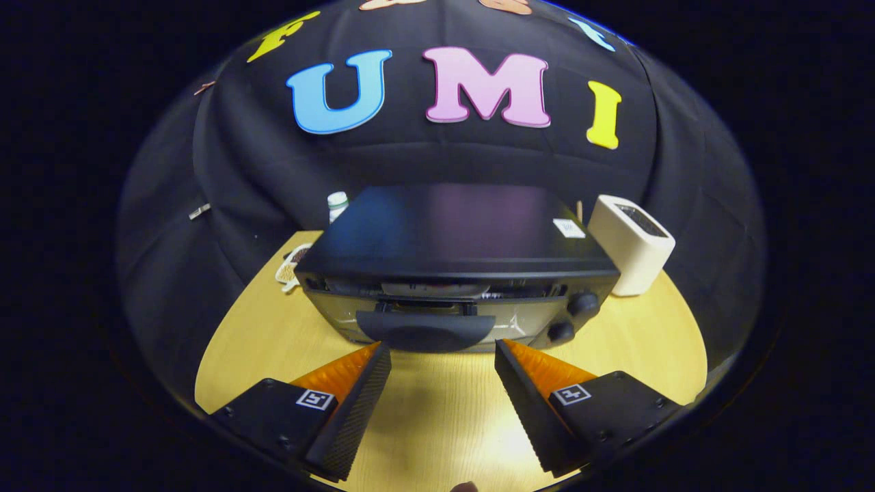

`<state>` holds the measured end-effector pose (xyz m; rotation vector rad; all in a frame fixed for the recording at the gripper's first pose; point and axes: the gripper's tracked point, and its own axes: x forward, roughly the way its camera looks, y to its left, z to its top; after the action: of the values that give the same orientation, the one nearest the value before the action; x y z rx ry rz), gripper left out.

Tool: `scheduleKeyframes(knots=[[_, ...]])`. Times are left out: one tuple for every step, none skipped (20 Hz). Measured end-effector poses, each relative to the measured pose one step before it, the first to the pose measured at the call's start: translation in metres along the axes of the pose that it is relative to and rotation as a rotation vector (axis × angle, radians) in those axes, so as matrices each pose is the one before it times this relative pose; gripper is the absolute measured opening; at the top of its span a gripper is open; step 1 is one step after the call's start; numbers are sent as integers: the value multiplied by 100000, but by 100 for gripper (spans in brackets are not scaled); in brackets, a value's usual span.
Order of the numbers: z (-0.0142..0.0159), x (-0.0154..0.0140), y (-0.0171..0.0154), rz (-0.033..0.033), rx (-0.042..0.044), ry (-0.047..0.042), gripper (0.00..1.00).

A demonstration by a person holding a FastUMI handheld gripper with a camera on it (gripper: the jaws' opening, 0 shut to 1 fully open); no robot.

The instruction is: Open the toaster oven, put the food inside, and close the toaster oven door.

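Observation:
A black toaster oven point(451, 239) stands on the round wooden table point(437, 417), just ahead of my fingers. Its glass door point(424, 318) leans a little outward at the top, leaving a narrow gap there, and the broad dark handle point(425, 333) juts toward me. Two knobs point(583, 304) sit on the oven's right side. My gripper point(443, 352) is open, its fingertips level with the handle's lower edge and spread about as wide as the handle, holding nothing. Something pale lies inside behind the gap, too dim to identify.
A cream-coloured slot toaster point(632, 242) stands right of the oven. Behind the oven's left corner a bottle with a white cap point(337, 203) pokes up. A white cord or mesh item point(290, 266) lies on the table at the oven's left.

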<state>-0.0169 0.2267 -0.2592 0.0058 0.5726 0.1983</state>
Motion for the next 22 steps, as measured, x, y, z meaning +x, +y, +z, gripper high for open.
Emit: scheduleKeyframes(knots=[[1399,-355,-177,118,-779,-3981,99],[1364,-523,-267,-227,-589,-3823,99],[1105,-402,-376,-88,-587,-3255,99],[1167,-572,-336,141,-463,-2861,99],[1115,-574,-283,406,-51,-2752,99],[1104,-639,-258,581,-45,-2773,99],[1045,-685,-358,305,-201,-2340,99],[1049,-532,-484,188,-285,-2179,99],[1151,-527,-466,208,-75,-2266,99],[961,-463,-450,447,118,-1566,99],[734,-430,-625,263,403,-1115,99],[860,-645,-587,209,649,-1541,99],[1015,-365,-740,-259,444,-1711,99],[1003,-538,-927,-405,219,-1720,99],[906,-451,-885,-188,137,-1512,99],[1002,-458,-906,-298,354,-2075,99],[1312,-220,-970,-63,237,-1437,99],[1096,-559,-1097,-700,-179,-2034,99],[1050,-677,-1087,-591,-280,-1676,99],[823,-420,-1028,-498,-356,-1836,99],[532,-237,-999,-521,-788,-764,99],[386,-301,-1028,-636,-287,-520,99]])
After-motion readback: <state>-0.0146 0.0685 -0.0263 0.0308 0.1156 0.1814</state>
